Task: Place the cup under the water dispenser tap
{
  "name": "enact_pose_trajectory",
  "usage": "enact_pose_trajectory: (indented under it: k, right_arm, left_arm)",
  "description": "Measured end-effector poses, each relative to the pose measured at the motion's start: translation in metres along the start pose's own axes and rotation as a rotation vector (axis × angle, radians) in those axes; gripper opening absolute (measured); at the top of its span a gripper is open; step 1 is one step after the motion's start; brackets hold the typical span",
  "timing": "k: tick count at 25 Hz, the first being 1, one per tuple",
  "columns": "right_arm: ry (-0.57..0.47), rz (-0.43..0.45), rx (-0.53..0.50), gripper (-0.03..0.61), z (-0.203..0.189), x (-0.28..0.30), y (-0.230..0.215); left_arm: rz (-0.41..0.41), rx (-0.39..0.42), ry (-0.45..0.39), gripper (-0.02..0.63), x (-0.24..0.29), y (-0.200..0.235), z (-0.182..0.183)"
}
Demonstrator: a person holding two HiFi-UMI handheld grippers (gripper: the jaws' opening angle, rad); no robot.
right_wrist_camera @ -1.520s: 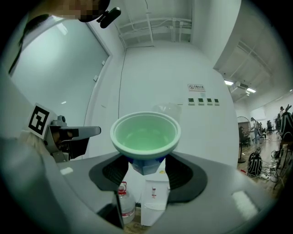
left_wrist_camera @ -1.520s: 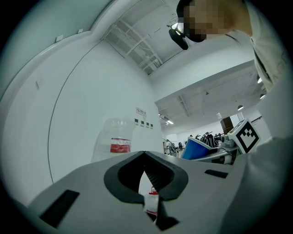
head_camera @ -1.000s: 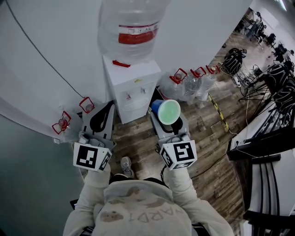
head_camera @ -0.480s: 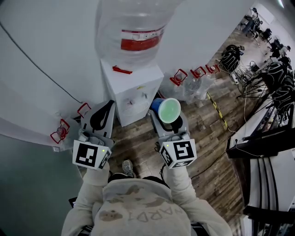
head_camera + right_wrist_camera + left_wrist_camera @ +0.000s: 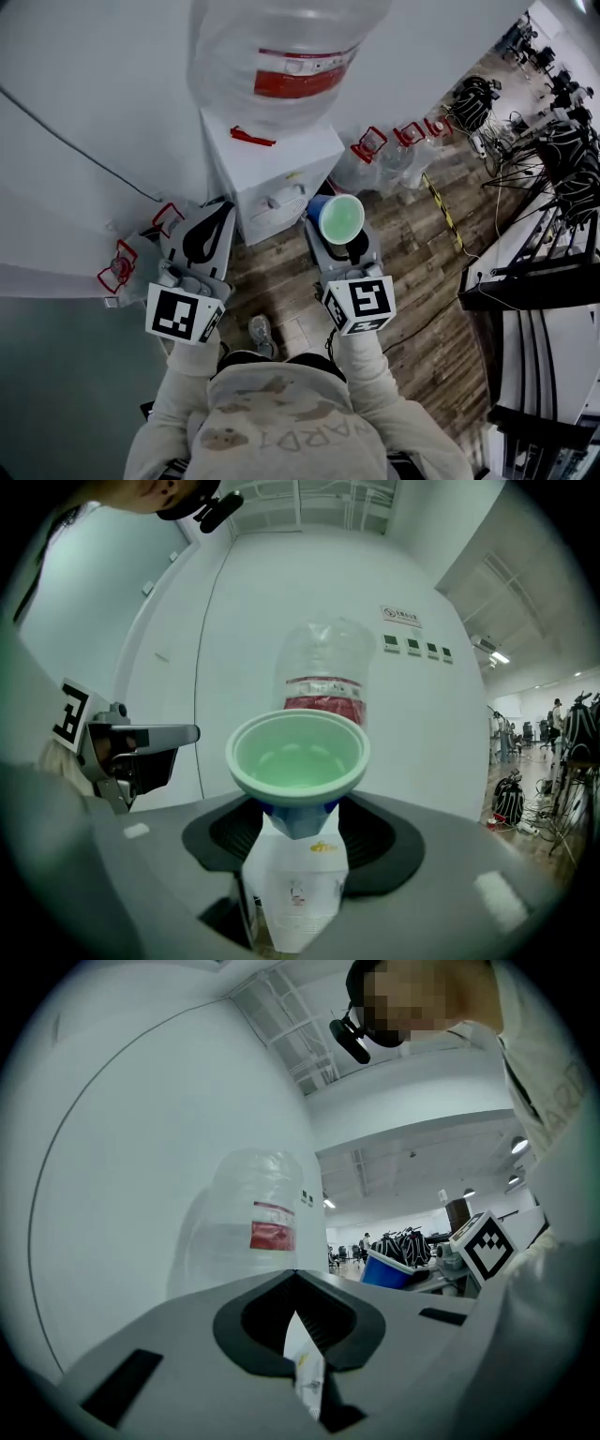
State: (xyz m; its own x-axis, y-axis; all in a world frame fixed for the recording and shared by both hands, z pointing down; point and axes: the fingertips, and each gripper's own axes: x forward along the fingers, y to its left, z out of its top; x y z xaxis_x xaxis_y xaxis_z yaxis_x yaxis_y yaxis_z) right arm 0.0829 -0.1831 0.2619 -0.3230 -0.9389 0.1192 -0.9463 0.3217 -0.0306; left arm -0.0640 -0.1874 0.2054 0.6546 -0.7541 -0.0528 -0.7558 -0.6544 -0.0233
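Note:
A white water dispenser [image 5: 267,173] stands against the wall with a big clear bottle [image 5: 281,47] on top and its taps [image 5: 284,196] on the front. My right gripper [image 5: 328,220] is shut on a blue cup [image 5: 339,217] with a pale green inside, held upright just right of the taps. The right gripper view has the cup [image 5: 298,757] between the jaws, with the dispenser [image 5: 295,892] and bottle [image 5: 323,672] straight behind. My left gripper [image 5: 217,217] is shut and holds nothing, at the dispenser's left front corner. The left gripper view shows the bottle [image 5: 248,1232] and the cup [image 5: 389,1267].
Several empty water bottles with red handles lie on the wood floor to the right of the dispenser [image 5: 389,155] and to its left [image 5: 127,262]. Yellow-black tape [image 5: 441,216] crosses the floor. Black chairs and desks [image 5: 562,169] crowd the right side.
Both grippers have moved forward toward the dispenser. The cup has come closer to the dispenser's front, near the taps, still in the right gripper.

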Motion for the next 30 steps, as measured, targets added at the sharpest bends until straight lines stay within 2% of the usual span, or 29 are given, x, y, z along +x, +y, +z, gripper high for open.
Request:
enact_pose_trajectory:
  k: [14,30]
  right_arm:
    - [0.115,0.052,0.024,0.259,-0.089,0.052,0.007]
    - [0.244,0.125,0.001,0.255,-0.233,0.084,0.028]
  left_arm:
    - [-0.017,-0.058,0.056,0.006,0.018,0.023,-0.064]
    - [-0.006,-0.111,0.11,0.006,0.004,0.024,-0.154]
